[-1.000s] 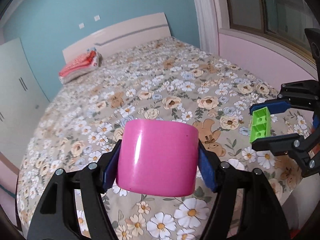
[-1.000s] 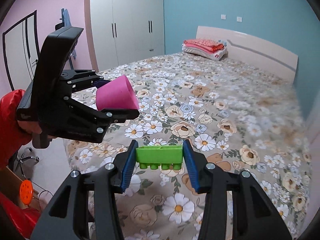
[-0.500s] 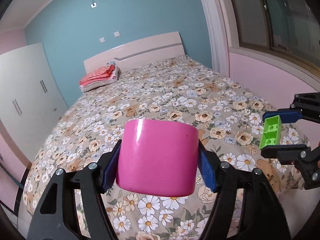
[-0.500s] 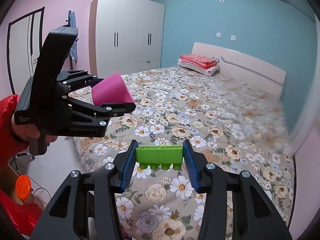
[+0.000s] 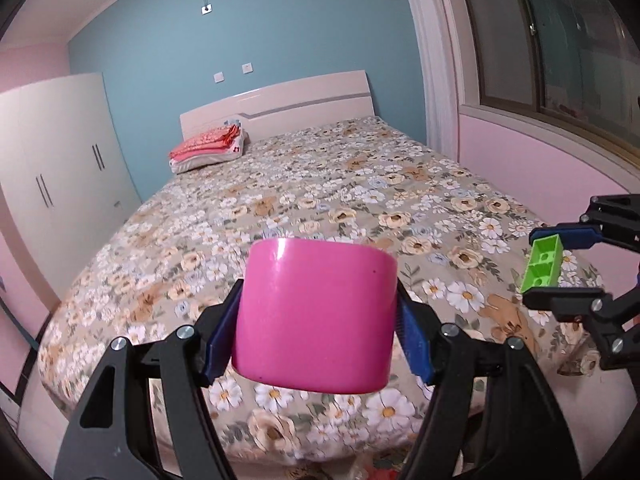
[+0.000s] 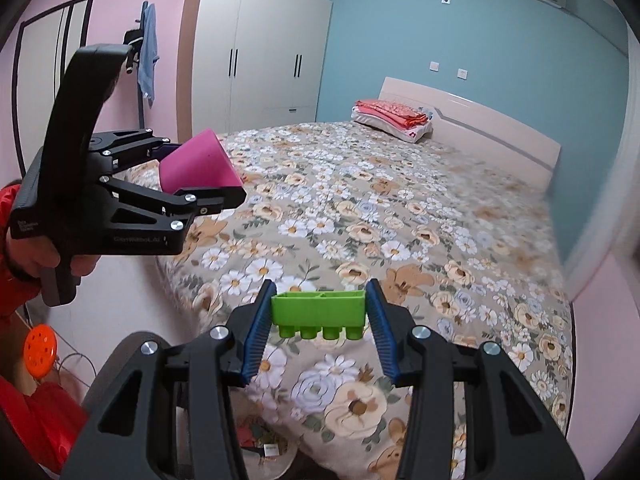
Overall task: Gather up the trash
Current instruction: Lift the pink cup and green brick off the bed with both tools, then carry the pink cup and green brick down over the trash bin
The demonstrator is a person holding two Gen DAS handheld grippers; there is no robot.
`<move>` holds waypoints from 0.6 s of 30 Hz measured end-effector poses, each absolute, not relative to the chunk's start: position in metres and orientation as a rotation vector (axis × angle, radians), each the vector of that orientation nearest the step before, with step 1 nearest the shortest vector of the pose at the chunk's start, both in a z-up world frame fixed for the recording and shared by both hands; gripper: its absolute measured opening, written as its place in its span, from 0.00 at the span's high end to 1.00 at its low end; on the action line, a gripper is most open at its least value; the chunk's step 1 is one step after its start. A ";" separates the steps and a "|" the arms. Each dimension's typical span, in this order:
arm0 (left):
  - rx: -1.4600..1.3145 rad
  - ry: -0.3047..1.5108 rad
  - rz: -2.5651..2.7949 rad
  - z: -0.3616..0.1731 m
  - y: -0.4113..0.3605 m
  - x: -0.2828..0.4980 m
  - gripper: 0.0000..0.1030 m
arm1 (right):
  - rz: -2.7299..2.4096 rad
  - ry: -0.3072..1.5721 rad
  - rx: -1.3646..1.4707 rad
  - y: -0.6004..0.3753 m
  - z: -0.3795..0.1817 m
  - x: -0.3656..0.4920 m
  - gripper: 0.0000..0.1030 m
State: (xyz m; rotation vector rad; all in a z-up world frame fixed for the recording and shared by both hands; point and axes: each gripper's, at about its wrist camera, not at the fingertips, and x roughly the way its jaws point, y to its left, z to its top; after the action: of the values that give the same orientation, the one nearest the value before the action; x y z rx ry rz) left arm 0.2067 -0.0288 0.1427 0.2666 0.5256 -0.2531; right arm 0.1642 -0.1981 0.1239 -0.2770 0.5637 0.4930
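Note:
My left gripper (image 5: 318, 320) is shut on a pink plastic cup (image 5: 316, 312), held in the air over the foot of the bed; the cup also shows in the right wrist view (image 6: 198, 168). My right gripper (image 6: 320, 312) is shut on a green toy brick (image 6: 320, 310), studs pointing down, above the bed's near edge. The brick also shows at the right of the left wrist view (image 5: 544, 266). Below the bed's foot sits a container with mixed litter (image 6: 260, 440), partly hidden by my right gripper.
A bed with a flowered sheet (image 5: 320, 200) fills both views. Folded red bedding (image 5: 208, 148) lies by the headboard. A white wardrobe (image 6: 256, 56) stands at the left, a window (image 5: 560, 40) at the right. An orange round object (image 6: 40, 354) sits low on the floor.
Both grippers have pulled back and risen from over the bed toward its foot, each keeping its object. More of the room and the bed's near edge now show.

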 end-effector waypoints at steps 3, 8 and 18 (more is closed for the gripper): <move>0.266 0.533 -0.260 0.132 -0.027 0.193 0.33 | 0.490 0.572 -0.296 -0.190 0.112 0.148 0.53; 0.280 0.574 -0.274 0.107 -0.027 0.175 0.33 | 0.476 0.595 -0.313 -0.181 0.093 0.133 0.53; 0.286 0.676 -0.282 0.042 -0.019 0.155 0.33 | 0.488 0.686 -0.346 -0.162 0.038 0.117 0.53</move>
State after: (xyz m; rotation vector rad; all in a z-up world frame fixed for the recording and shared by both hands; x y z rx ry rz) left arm 0.1549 -0.0193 0.0419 0.2862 0.6760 -0.2824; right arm 0.1168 -0.1619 0.0379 -0.3461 0.6863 0.4878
